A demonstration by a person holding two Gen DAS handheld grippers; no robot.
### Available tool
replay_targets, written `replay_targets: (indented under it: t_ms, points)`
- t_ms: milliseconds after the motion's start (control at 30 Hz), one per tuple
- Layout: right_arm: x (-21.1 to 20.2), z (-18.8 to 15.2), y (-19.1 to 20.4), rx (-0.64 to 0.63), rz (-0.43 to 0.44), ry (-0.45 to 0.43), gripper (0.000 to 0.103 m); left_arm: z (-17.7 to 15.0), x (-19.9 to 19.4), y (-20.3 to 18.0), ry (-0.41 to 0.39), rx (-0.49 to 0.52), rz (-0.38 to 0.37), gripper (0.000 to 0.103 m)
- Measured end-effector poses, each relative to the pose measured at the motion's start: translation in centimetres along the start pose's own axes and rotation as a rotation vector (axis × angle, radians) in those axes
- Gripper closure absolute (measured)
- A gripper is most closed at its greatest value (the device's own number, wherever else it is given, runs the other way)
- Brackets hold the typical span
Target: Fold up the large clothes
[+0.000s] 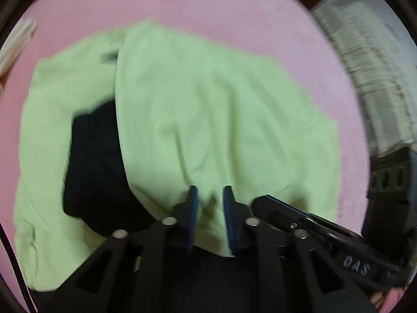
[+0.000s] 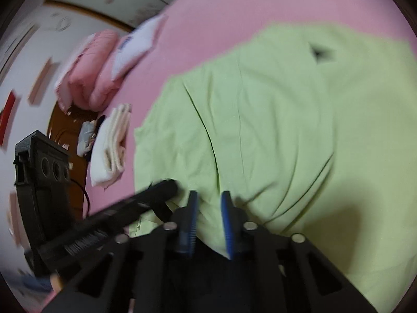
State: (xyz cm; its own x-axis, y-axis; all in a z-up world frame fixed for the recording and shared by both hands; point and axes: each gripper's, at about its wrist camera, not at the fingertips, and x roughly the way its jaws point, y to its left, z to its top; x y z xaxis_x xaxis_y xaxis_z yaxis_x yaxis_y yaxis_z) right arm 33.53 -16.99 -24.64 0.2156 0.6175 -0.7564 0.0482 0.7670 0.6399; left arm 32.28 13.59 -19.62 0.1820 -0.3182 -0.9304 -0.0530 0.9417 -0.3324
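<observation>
We have the light green garment (image 1: pixel 198 120) spread over the pink bed (image 1: pixel 208 7), one layer already drawn across so that a dark patch (image 1: pixel 96 167), perhaps a print or a lining, shows on the left in the left wrist view. The left hand-held gripper (image 1: pixel 210 195) has its blue pads (image 1: pixel 193 203) standing a narrow gap apart with the near edge of the green cloth bunched between them; the picture is blurred, so we judge it pinched rather than merely straddled, but cannot be sure. The right hand-held gripper (image 2: pixel 210 200) looks much the same: jaws narrowly apart, the garment's (image 2: pixel 273 130) near hem rising into the gap, with creases fanning out from that spot as though the cloth were under pull. The two tools work close together, the left one crossing the lower left of the right wrist view. To do this fold well we should keep both pinches on the same edge, carry them level and at an even pace so the hem stays straight, and lay it down square on the far side before letting go. The folded cream cloth (image 2: pixel 112 146) and pink bedding (image 2: pixel 88 73) lie well apart, out of the way.
</observation>
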Motion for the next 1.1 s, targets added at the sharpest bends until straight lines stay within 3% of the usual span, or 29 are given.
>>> replay_targets:
  t_ms: [67,133,167,267,300,400,467,533,633,700,733,767,833,900,933,1033,1100]
  points:
    - [1.5,-0.3,-0.1,-0.040,-0.043,0.016,0.091,-0.4,1.4,0.8,0.013,0.012,0.060,0.090]
    - [2.1,-0.3,-0.1,-0.110,-0.078,0.016,0.098,-0.7,2.0,1.5,0.006,0.030,0.053,0.090]
    - [2.2,-0.3,-0.2,-0.147,-0.095,0.011,0.103,-0.7,1.9,1.9,-0.006,0.042,0.086,0.090]
    - [1.3,-0.4,-0.7,-0.222,-0.138,-0.024,0.103,-0.5,1.6,4.4,-0.042,0.042,0.334,0.093]
    - [1.2,-0.4,-1.0,-0.226,-0.162,-0.032,0.103,-0.3,1.6,5.6,-0.025,0.013,0.353,0.094]
    - [-0.4,-0.2,-1.8,-0.225,-0.311,-0.108,0.103,-0.1,0.5,8.4,-0.022,-0.084,0.209,0.094]
    - [-1.9,0.0,-2.2,-0.213,-0.361,-0.156,0.103,-0.1,-0.5,8.4,-0.035,-0.076,0.197,0.094]
    - [-3.7,0.2,-2.1,-0.227,-0.381,-0.216,0.103,0.0,-1.8,7.4,-0.067,-0.046,0.231,0.089]
    - [-5.5,1.0,-2.4,-0.228,-0.444,-0.292,0.102,0.4,-2.9,5.3,-0.077,-0.005,0.146,0.077]
    - [-5.9,1.8,-3.4,-0.160,-0.434,-0.272,0.099,0.8,-2.5,4.1,-0.038,-0.015,0.045,0.062]
    - [-5.9,2.3,-4.2,-0.102,-0.396,-0.244,0.099,1.0,-2.0,3.7,-0.016,-0.031,0.003,0.049]
    - [-5.9,2.5,-4.8,-0.060,-0.364,-0.224,0.099,1.2,-1.2,3.2,0.010,-0.057,-0.031,0.044]
    - [-5.3,2.8,-6.0,0.024,-0.301,-0.171,0.099,1.0,-0.3,2.4,0.034,-0.099,-0.054,0.043]
    - [-4.9,2.8,-6.7,0.054,-0.292,-0.144,0.098,1.1,1.3,2.5,0.050,-0.160,-0.075,0.043]
    - [-4.8,2.8,-6.8,0.058,-0.292,-0.145,0.098,1.0,2.2,2.7,0.053,-0.185,-0.074,0.045]
    - [-4.5,2.5,-6.6,0.055,-0.292,-0.150,0.098,1.0,4.4,3.4,0.061,-0.255,-0.087,0.086]
    - [-4.3,2.5,-6.5,0.060,-0.289,-0.146,0.097,0.4,6.0,3.1,0.031,-0.283,-0.140,0.096]
